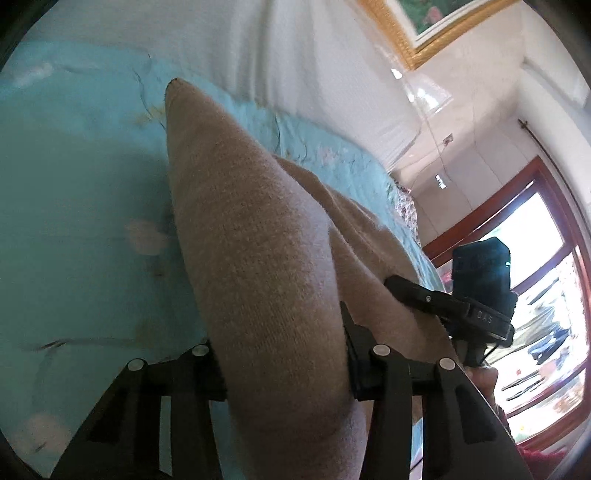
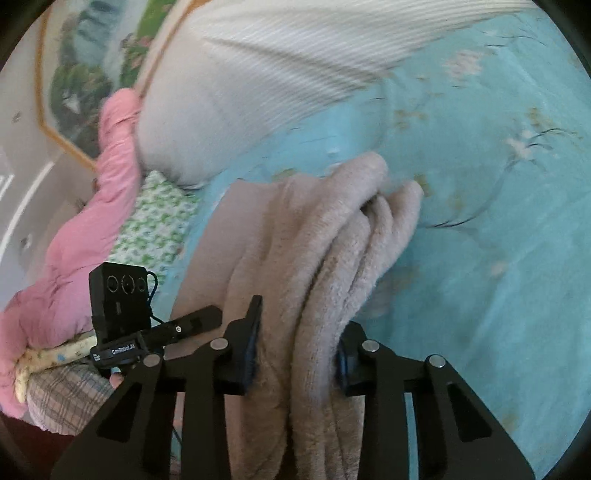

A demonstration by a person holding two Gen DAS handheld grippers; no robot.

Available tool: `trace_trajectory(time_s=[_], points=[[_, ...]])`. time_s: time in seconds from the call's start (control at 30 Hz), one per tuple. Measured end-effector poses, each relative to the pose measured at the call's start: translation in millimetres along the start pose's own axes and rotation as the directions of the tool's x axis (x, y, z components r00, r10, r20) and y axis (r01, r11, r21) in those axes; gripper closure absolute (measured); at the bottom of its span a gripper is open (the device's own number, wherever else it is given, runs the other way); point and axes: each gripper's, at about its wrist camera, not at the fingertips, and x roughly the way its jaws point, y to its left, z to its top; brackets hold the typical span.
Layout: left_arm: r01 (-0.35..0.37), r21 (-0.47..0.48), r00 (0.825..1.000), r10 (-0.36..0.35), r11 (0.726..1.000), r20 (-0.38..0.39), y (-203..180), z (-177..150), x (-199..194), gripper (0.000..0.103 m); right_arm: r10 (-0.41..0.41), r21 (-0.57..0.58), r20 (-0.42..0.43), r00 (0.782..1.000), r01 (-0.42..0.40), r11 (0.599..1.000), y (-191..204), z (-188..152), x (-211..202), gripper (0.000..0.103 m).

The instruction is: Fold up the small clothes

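A beige knit garment [image 1: 258, 229] rises in a long taut fold from the blue bedspread [image 1: 74, 206]. My left gripper [image 1: 284, 365] is shut on its near end, with the cloth filling the gap between the black fingers [image 1: 351, 354]. In the right wrist view the same garment shows its fleecy side, bunched in thick folds [image 2: 332, 236]. My right gripper [image 2: 295, 354] is shut on that bunch. Each gripper appears in the other's view: the right one [image 1: 443, 302] at the cloth's right edge, the left one [image 2: 184, 325] at its left edge.
A white ribbed cover [image 2: 277, 74] lies across the head of the bed. A pink padded garment [image 2: 74, 240], a green-patterned cloth [image 2: 159, 225] and a plaid cloth [image 2: 70, 398] lie at the left. A gold-framed painting [image 1: 424, 33] hangs behind, and a red-framed window [image 1: 535, 258] is at the right.
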Motion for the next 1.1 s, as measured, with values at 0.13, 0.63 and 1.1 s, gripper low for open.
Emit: trace_trajectory(time_s=[0.13, 0.63, 1.1], points=[[-0.041, 0.035, 0.999, 0.040, 0.999, 0.029, 6, -19, -58, 0.058, 0.080, -0.039, 0.004, 0.997, -0.080, 0.996, 32, -22, 14, 0.069], [-0.052, -0.183, 0.998, 0.059, 0.982, 0.037, 83, -83, -104, 0.038, -0.039, -0.039, -0.140, 0.989, 0.033, 0.999, 48, -71, 85, 0.033], [-0.409, -0.262, 0.900, 0.434, 0.874, 0.045, 106, -2, -91, 0.037, -0.093, -0.070, -0.185, 0.978, 0.081, 0.994, 57, 3, 136, 0.079]])
